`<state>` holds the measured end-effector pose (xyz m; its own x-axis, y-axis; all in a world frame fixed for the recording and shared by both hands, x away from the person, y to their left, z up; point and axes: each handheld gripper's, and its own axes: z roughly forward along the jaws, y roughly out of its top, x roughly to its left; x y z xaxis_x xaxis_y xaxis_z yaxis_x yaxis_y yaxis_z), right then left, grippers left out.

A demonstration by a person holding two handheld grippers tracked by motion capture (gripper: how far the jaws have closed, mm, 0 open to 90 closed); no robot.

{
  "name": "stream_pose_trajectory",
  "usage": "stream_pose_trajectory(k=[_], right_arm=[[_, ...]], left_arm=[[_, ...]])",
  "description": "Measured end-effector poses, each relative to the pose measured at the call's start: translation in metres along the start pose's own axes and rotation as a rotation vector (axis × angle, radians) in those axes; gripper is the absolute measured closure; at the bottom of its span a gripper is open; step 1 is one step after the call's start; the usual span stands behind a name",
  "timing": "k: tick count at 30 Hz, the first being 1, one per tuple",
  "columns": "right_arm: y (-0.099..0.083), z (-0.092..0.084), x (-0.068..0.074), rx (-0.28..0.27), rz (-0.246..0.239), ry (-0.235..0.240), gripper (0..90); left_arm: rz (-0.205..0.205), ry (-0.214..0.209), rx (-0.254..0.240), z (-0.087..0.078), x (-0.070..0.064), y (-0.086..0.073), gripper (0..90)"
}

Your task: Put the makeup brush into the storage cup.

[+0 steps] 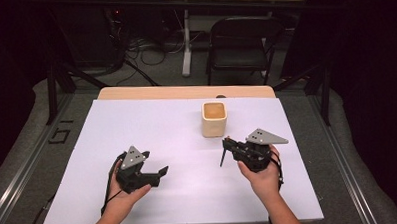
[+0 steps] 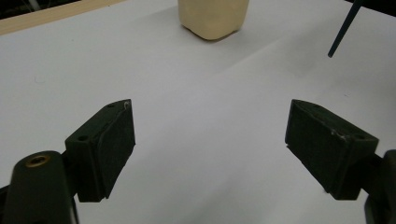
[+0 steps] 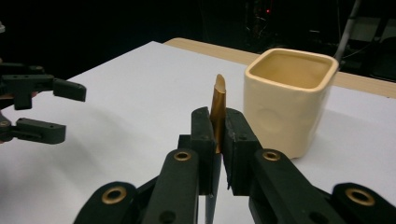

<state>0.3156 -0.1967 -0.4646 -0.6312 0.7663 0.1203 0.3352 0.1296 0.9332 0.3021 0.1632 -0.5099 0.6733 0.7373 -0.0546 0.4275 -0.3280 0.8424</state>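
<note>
- Pen (image 3: 218, 109): slim stick, gold-brown upper part with a slanted cut end, dark thin lower part ending in a point (image 1: 222, 158). Clamped between the fingers (image 3: 238, 140) of the right gripper (image 3: 217, 135), upright in the right gripper view, upper end rising above the fingertips, lower end hanging below them. In the high view it slants down towards the counter (image 1: 177, 132); whether the tip touches cannot be told.
- Cup (image 1: 214, 119): cream, square with rounded corners, glazed, open top, upright on the counter. Stands just beyond the right gripper's fingers, beside the pen's upper end, apart from it. Interior looks bare, tan-shaded.
</note>
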Motion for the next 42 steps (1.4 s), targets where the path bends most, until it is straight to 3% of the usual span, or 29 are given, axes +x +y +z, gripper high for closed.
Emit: stream_pose_trajectory(k=[6, 7, 13, 19, 26, 42], right_arm=[[0.002, -0.002, -0.008, 0.003, -0.001, -0.029, 84.0], [0.003, -0.003, -0.009, 0.024, -0.006, -0.033, 84.0], [0.004, -0.001, -0.011, 0.009, -0.004, -0.039, 84.0], [0.005, 0.002, -0.012, 0.011, -0.009, -0.043, 84.0], [0.011, 0.009, -0.017, 0.014, -0.043, -0.065, 84.0], [0.031, 0.036, -0.045, 0.033, -0.024, -0.123, 84.0]], left_arm=[[0.0, 0.016, -0.022, -0.006, 0.004, -0.005, 15.4], [0.001, 0.018, -0.025, -0.007, 0.005, -0.006, 15.2], [-0.025, 0.027, -0.046, -0.008, 0.007, -0.009, 12.6], [-0.033, 0.047, -0.018, -0.006, 0.009, -0.014, 15.1], [-0.005, 0.034, 0.0, -0.004, 0.006, -0.016, 15.3], [-0.004, 0.024, 0.003, -0.002, 0.008, -0.018, 15.7]])
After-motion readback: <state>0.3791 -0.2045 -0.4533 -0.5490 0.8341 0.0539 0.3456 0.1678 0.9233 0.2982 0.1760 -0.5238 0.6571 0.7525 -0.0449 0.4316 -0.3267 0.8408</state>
